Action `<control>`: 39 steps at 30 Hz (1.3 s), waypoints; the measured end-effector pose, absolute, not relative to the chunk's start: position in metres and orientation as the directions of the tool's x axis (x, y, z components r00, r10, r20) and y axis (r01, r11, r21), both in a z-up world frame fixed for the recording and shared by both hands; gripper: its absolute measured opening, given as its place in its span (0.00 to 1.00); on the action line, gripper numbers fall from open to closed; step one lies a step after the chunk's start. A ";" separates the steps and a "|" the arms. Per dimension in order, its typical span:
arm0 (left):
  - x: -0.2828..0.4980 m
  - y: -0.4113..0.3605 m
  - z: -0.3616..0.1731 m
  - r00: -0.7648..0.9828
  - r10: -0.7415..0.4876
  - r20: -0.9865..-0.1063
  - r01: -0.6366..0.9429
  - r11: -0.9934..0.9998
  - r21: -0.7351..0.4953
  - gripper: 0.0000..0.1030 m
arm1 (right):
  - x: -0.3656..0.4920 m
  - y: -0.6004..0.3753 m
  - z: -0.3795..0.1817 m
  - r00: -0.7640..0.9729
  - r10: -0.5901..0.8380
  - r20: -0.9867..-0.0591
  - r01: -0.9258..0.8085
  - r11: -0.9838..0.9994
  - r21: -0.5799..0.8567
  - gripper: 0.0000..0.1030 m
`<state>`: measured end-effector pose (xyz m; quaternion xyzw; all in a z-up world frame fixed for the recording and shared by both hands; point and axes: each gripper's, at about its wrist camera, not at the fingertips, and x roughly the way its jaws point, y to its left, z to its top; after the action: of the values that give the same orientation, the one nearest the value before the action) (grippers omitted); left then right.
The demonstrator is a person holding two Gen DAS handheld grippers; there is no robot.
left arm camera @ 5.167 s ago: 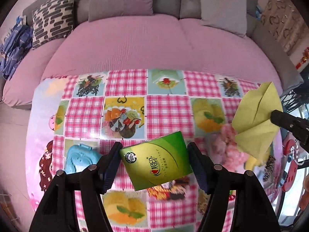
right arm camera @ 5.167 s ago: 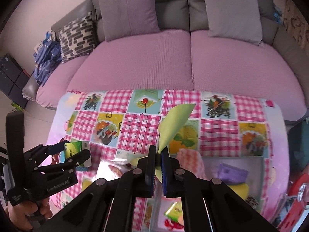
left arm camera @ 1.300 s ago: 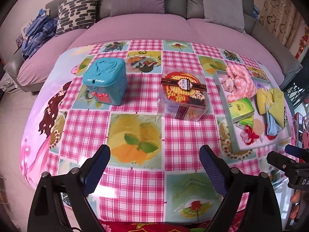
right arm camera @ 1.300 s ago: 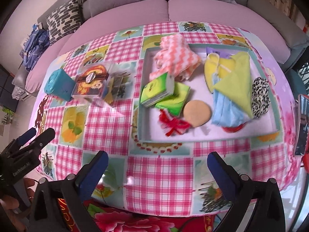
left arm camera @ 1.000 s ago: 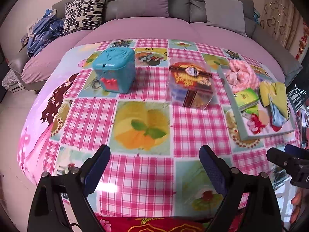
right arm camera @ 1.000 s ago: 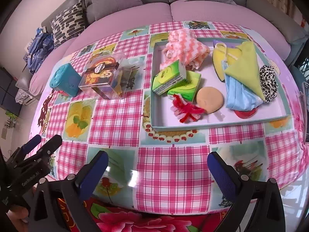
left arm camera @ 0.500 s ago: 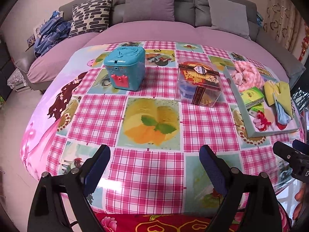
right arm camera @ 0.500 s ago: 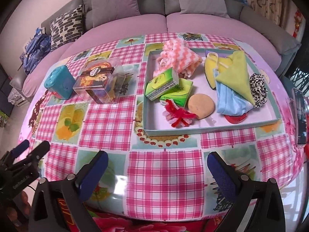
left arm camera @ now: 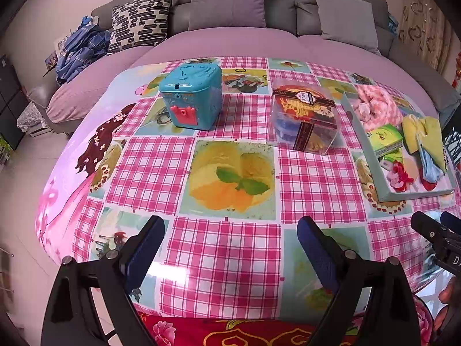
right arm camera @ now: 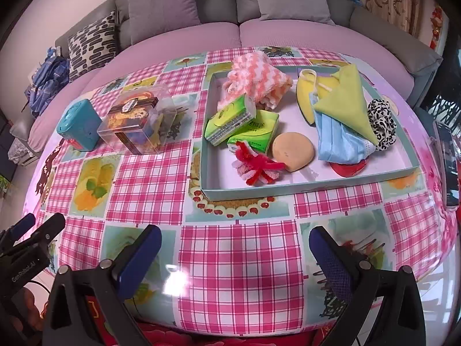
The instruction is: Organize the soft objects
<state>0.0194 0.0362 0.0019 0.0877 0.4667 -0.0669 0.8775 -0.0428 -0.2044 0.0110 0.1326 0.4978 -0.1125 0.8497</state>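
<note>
where the sofa (right arm camera: pixel 259 37) fills the background behind it, the table (right arm camera: pixel 230 248) carries a pink checked cloth with fruit panels. on the sofa: grey cushions, one patterned cushion (left arm camera: pixel 139 20) and a heap of blue clothes (left arm camera: pixel 79 49) at its left end.

on the table's right part sits the tray (right arm camera: pixel 305 186), a shallow pale box holding all the soft items. contents, largest first: a pink-and-white zigzag towel (right arm camera: pixel 256 80) at the far left corner; a lime cloth (right arm camera: pixel 345 101) folded to a point, lying over a blue face mask (right arm camera: pixel 337 141); a yellow piece (right arm camera: pixel 305 98) partly under them; two green tissue packs (right arm camera: pixel 230 119), one leaning on the other; a tan round puff (right arm camera: pixel 294 150); a leopard scrunchie (right arm camera: pixel 381 124) against the right side; a red-and-pink fuzzy tie (right arm camera: pixel 256 167) near the front wall; a red item (right arm camera: pixel 348 168), mostly hidden under the mask.

left of the tray, well apart from it, stands a clear gift box (right arm camera: pixel 137 122) with a brown ribbon, and just beside that a teal lidded box (right arm camera: pixel 79 128).

a phone (right arm camera: pixel 446 161) lies at the table's right edge.

left gripper (left arm camera: pixel 230 239): jaws spread wide, holding nothing, above the near edge of the table. right gripper (right arm camera: pixel 234 249): jaws spread wide, holding nothing, above the near edge, in front of the tray.
</note>
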 end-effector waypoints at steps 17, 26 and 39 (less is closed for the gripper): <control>0.019 0.033 0.000 0.560 -0.003 -0.829 0.192 0.973 0.126 0.91 | -0.041 -0.202 0.006 0.474 -0.088 -0.876 0.323 0.943 0.080 1.00; 0.020 0.034 -0.003 0.548 -0.008 -0.836 0.190 0.975 0.115 0.91 | -0.041 -0.200 0.005 0.469 -0.103 -0.877 0.326 0.943 0.063 1.00; 0.019 0.032 -0.005 0.543 -0.004 -0.840 0.200 0.972 0.125 0.91 | -0.041 -0.201 0.002 0.460 -0.093 -0.883 0.331 0.941 0.074 1.00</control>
<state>0.0195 0.0320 -0.0047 0.1034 0.4745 -0.0584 0.8722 -0.0408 -0.2015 0.0024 0.1184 0.5042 -0.1252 0.8462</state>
